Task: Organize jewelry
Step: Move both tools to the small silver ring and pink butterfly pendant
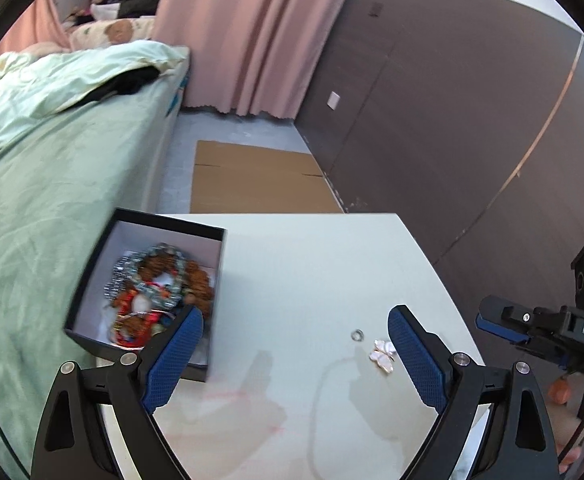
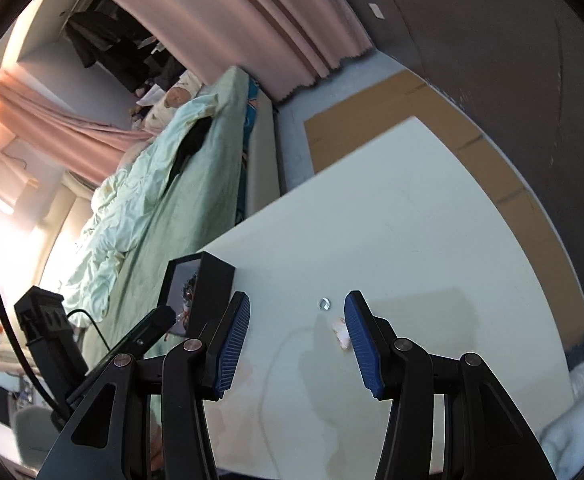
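The table (image 1: 292, 264) fills the lower frame of both views. The black box (image 1: 91, 312) of jewelry sits lower left. Both the left gripper (image 1: 296, 344) and right gripper (image 2: 296, 332) are held apart, empty. The butterfly piece (image 1: 383, 354) and ring (image 2: 324, 303) lie beside each right-hand finger; the right gripper is judged nearer.

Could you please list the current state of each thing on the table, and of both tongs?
Black square cardboard box: lid off, holding a heap of bead bracelets.
Small silver metal ring: lying loose on the pale table, outside the box.
Pearly butterfly-shaped brooch: loose on the table beside the ring.
Left tongs: open, empty.
Right tongs: open, empty.
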`<state>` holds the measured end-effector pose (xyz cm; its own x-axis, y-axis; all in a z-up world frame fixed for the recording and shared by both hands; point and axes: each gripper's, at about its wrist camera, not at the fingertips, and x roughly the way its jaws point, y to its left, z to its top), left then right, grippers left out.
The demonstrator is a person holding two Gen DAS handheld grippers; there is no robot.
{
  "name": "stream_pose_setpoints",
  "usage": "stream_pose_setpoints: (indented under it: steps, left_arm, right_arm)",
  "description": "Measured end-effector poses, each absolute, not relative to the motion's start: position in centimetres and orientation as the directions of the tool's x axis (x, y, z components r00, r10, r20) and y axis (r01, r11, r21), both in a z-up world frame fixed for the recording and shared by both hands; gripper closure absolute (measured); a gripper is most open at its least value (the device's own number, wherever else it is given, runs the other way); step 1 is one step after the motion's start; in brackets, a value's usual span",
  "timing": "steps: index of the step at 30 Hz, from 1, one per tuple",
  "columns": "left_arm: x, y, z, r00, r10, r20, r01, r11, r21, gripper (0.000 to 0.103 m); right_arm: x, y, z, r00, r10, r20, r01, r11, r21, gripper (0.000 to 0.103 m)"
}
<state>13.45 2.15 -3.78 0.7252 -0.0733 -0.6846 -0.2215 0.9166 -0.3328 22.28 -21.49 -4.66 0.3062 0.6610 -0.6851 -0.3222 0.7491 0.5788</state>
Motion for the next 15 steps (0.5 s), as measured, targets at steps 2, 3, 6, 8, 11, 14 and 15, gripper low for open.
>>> stream_pose_setpoints:
  steps: [2,3,6,8,11,14,15]
  left_arm:
    - [13.8,1.5,-4.0,0.723,-0.091,-0.684,-0.202,0.920,-0.336,0.016]
    - [14.0,1.2,-4.1,0.721,-0.101,-0.686,-0.192,0.922,-0.337,0.018]
    - [14.7,0.3,-4.8,0.707,-0.118,-0.697,-0.166,0.930,-0.327,0.026]
    - [15.4,-0.4,-5.4,0.689,-0.127,-0.713,-0.149,0.939,-0.311,0.035]
    - [16.4,-1.6,-6.5,0.665,-0.157,-0.730,-0.114,0.945,-0.308,0.039]
    - [17.1,-2.7,-7.2,0.654,-0.155,-0.741,-0.096,0.954,-0.285,0.042]
    - [17.4,-3.0,-7.4,0.651,-0.155,-0.743,-0.088,0.957,-0.277,0.042]
  right_arm:
    - [22.4,-22.1,-4.8,0.303,0.656,-0.691,-0.308,0.754,0.581,0.053]
    - [22.6,-22.4,-5.0,0.302,0.651,-0.696,-0.301,0.758,0.578,0.053]
    - [22.9,-23.2,-5.8,0.290,0.630,-0.720,-0.270,0.776,0.570,0.053]
    - [23.3,-23.6,-6.3,0.279,0.624,-0.730,-0.245,0.781,0.574,0.053]
    - [23.6,-24.2,-6.3,0.284,0.615,-0.735,-0.226,0.788,0.572,0.053]
    - [23.9,-24.7,-6.3,0.292,0.611,-0.736,-0.219,0.792,0.570,0.053]
    - [23.9,-24.8,-6.3,0.293,0.608,-0.738,-0.217,0.794,0.568,0.053]
